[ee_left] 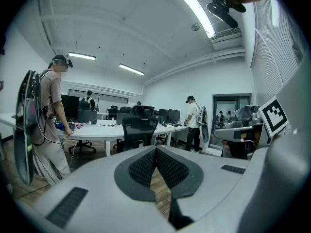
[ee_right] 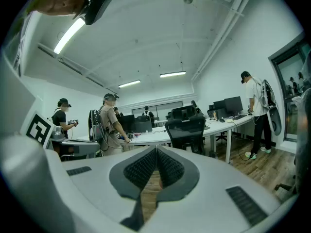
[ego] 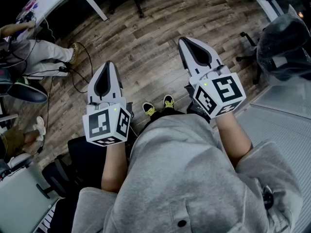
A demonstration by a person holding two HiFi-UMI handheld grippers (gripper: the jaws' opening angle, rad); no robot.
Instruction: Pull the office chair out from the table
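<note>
A black office chair [ee_left: 138, 131] stands tucked against a long white table [ee_left: 95, 130], several steps ahead in the left gripper view. The right gripper view shows the same chair [ee_right: 186, 131] and table [ee_right: 221, 126], also at a distance. My left gripper [ee_left: 155, 150] is shut with nothing between its jaws. My right gripper [ee_right: 156, 149] is likewise shut and empty. In the head view the left gripper [ego: 109, 65] and right gripper [ego: 183, 41] are held out side by side over the wooden floor, far from the chair.
Several people stand around: one with a backpack [ee_left: 48, 115] at the table's left, another [ee_left: 193, 121] at its right end. A plastic-covered chair [ego: 284, 42] sits at my right, a seated person [ego: 29, 52] and cables at my left, a white table leg [ego: 93, 5] ahead.
</note>
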